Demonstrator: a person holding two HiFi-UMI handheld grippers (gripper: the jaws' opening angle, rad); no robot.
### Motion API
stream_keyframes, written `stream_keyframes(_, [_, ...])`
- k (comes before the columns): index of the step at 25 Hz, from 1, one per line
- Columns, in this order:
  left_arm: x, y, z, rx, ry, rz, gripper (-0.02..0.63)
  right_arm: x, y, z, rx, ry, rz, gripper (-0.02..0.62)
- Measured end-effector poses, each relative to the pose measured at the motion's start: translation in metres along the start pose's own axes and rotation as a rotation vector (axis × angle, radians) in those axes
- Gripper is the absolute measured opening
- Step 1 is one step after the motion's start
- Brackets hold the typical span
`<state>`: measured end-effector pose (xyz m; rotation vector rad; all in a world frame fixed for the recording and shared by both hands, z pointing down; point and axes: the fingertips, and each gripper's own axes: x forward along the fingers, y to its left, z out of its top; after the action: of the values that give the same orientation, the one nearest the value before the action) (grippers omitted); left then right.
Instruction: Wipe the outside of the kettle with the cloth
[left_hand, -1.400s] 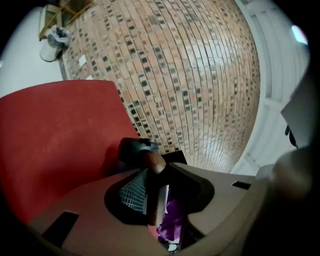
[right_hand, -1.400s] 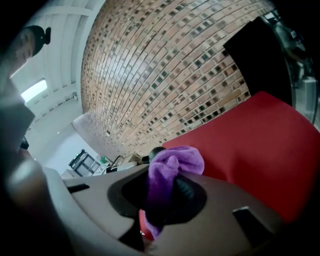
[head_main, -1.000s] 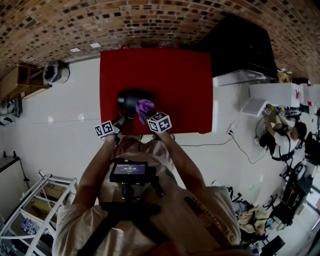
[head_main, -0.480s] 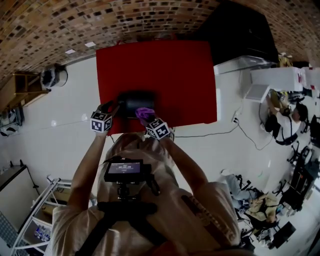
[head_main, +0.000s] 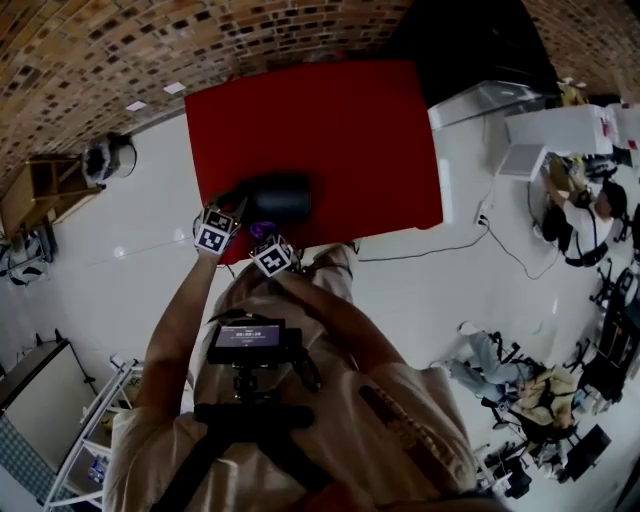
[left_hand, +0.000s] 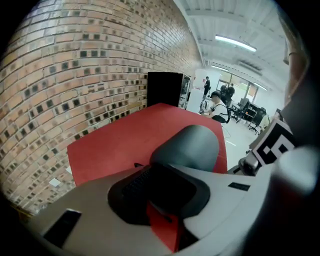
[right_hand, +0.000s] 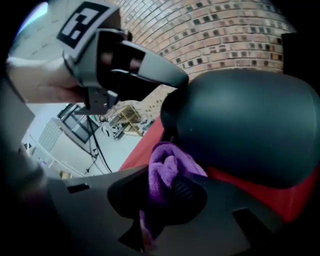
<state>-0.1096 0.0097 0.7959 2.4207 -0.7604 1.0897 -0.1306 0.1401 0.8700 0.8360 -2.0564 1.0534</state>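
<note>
Wiping step — left tongs (left_hand: 167, 182), just narrowed, pinch the kettle (left_hand: 192, 147); right tongs (right_hand: 170, 192) clamp the cloth (right_hand: 167, 172) beside it, which next needs pressing on.

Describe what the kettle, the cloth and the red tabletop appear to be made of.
Kettle: probably plastic or coated metal, dark grey, matte; soft, dull highlights only. Cloth: purple microfibre or terry, judging by its fuzzy, bunched pile. Red tabletop: flat, unshiny, maybe felt or painted board.
</note>
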Motion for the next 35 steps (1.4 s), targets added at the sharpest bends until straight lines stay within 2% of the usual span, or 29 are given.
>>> stream_keyframes(2, [0.002,-0.006,0.001,0.073,-0.007,0.020,0.021,-0.005,-0.025,-0.002,0.112,-0.039,-0.047,0.077])
stream_keyframes(4, [0.002,-0.007,0.000,0.126,-0.009,0.043,0.006,-0.026,-0.055,-0.010,0.196,-0.071,-0.077,0.077])
stream_keyframes(6, [0.001,-0.008,-0.002,0.126,-0.011,0.045,0.003,-0.053,-0.094,-0.029,0.254,-0.089,-0.135,0.077])
stream_keyframes(8, [0.001,-0.008,-0.004,0.113,-0.011,0.035,0.003,-0.080,-0.143,-0.051,0.364,-0.126,-0.218,0.077])
stream_keyframes(10, [0.002,-0.010,-0.005,0.105,-0.014,0.023,0.003,-0.111,-0.169,-0.053,0.474,-0.159,-0.248,0.077])
stream_keyframes(11, [0.001,-0.012,-0.006,0.098,-0.016,0.016,0.003,-0.125,-0.161,-0.043,0.469,-0.167,-0.227,0.077])
stream_keyframes(12, [0.000,-0.015,-0.007,0.093,-0.017,0.010,0.003,-0.135,-0.141,-0.029,0.409,-0.169,-0.184,0.077])
stream_keyframes(14, [-0.002,-0.018,-0.011,0.093,-0.013,0.004,0.003,-0.135,-0.079,-0.001,0.204,-0.158,-0.049,0.077])
stream_keyframes(16, [-0.002,-0.020,-0.012,0.099,-0.007,0.011,0.003,-0.111,-0.022,0.021,0.014,-0.162,0.083,0.077])
stream_keyframes(17, [-0.002,-0.020,-0.013,0.099,-0.004,0.015,0.003,-0.096,-0.003,0.029,-0.060,-0.152,0.122,0.077])
stream_keyframes(19, [-0.001,-0.020,-0.011,0.094,-0.003,0.016,0.003,-0.065,0.016,0.036,-0.126,-0.099,0.171,0.077])
stream_keyframes(22, [0.000,-0.020,-0.011,0.096,0.001,0.014,0.003,-0.038,-0.001,0.031,-0.087,-0.025,0.177,0.077])
stream_keyframes(26, [0.000,-0.019,-0.010,0.091,0.000,0.026,0.000,-0.073,-0.068,0.018,0.013,-0.036,0.128,0.077])
stream_keyframes(28, [0.001,-0.016,-0.008,0.096,-0.003,0.035,0.000,-0.097,-0.117,0.008,0.087,-0.068,0.061,0.077])
stream_keyframes(30, [0.001,-0.014,-0.007,0.090,-0.005,0.038,0.000,-0.123,-0.169,0.006,0.173,-0.113,-0.055,0.077])
stream_keyframes(32, [0.001,-0.014,-0.008,0.077,-0.002,0.036,0.000,-0.151,-0.201,0.013,0.239,-0.170,-0.159,0.077])
stream_keyframes(34, [0.002,-0.015,-0.006,0.064,-0.006,0.036,0.000,-0.169,-0.195,0.029,0.220,-0.227,-0.164,0.077])
stream_keyframes(35, [0.002,-0.017,-0.004,0.054,-0.010,0.037,0.000,-0.175,-0.175,0.043,0.162,-0.256,-0.130,0.077])
